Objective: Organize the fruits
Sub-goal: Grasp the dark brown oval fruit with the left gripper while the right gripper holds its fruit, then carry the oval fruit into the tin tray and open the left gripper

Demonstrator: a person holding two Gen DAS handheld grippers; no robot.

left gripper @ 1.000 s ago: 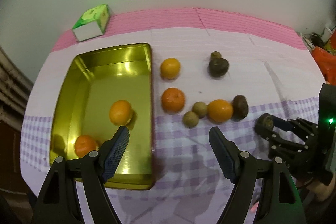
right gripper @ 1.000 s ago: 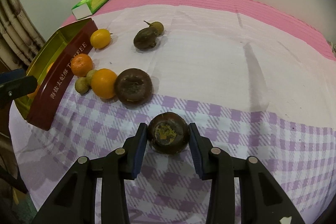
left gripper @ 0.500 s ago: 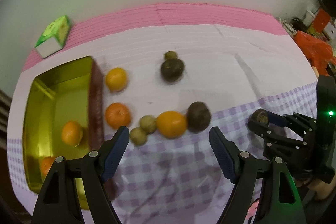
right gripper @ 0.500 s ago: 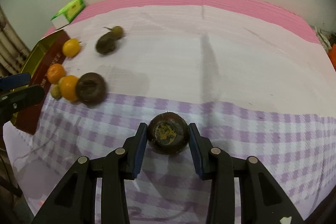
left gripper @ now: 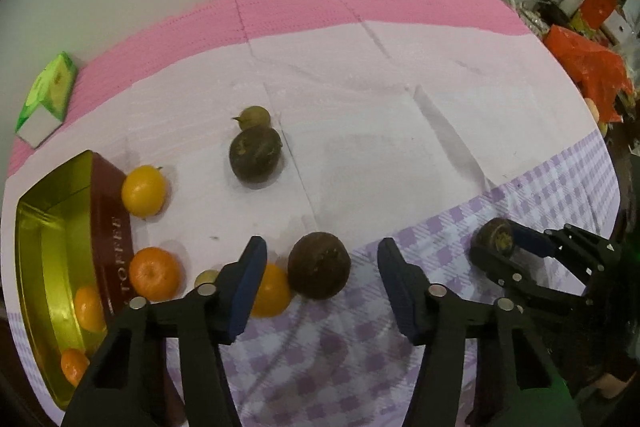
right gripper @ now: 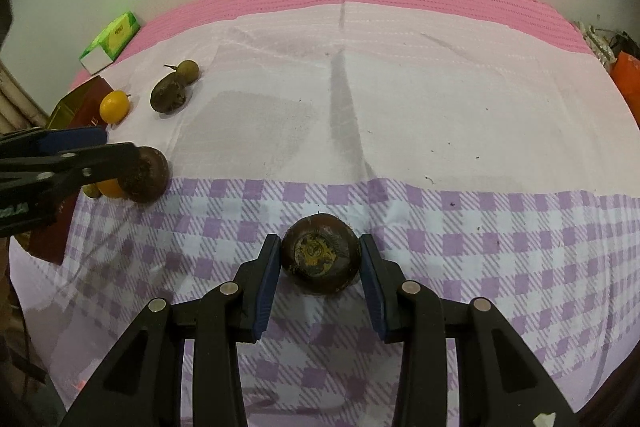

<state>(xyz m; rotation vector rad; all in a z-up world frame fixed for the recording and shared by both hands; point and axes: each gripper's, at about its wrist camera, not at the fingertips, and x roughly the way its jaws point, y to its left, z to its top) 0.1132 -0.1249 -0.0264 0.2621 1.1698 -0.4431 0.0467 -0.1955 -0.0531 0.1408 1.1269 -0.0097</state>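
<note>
While closing, left fingers (left gripper: 256,283) over passionfruit (left gripper: 319,265).

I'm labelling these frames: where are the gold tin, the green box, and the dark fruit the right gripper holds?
gold tin (left gripper: 34,239), left wrist view, on its inner wall.
green box (right gripper: 114,35), right wrist view, on its green top.
dark fruit (right gripper: 320,253), right wrist view, on its yellowish end between the pads.

Left gripper (left gripper: 320,275) pointed steeply down, jaws closing, blue pads not yet pressing on the dark brown fruit (left gripper: 319,265) seen between them; whether it sits right in the gap or just beyond the tips is hard to tell. Right gripper (right gripper: 319,261) also angled down, both pads clamped on a dark round fruit (right gripper: 319,258).
</note>
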